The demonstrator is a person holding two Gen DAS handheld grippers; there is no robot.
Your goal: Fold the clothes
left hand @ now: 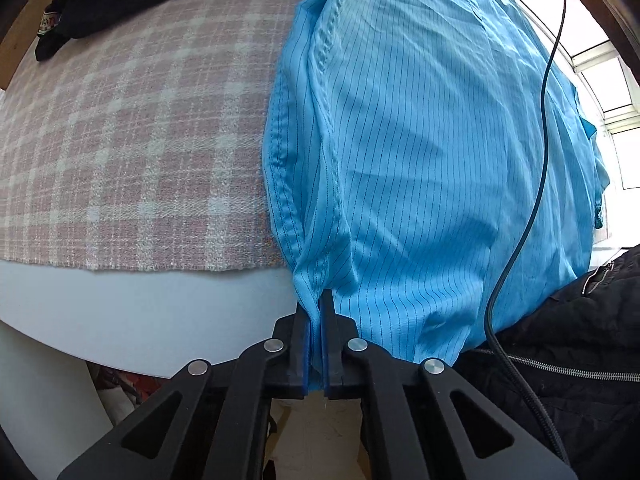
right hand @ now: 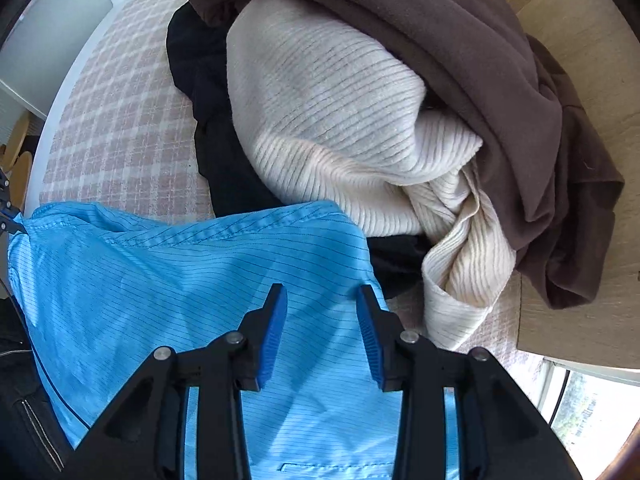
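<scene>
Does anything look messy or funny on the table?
Yes. The cream ribbed knit sweater, the brown fleece garment and a black garment lie bunched in a tangled heap, not folded. The light blue pinstriped garment hangs over the table's white edge, and a black cable dangles across it.

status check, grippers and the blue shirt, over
Left hand-held gripper shut on blue shirt edge. Right hand-held gripper open above shirt, holding nothing. Clothes pile lies beyond, touching the shirt's far edge.
</scene>
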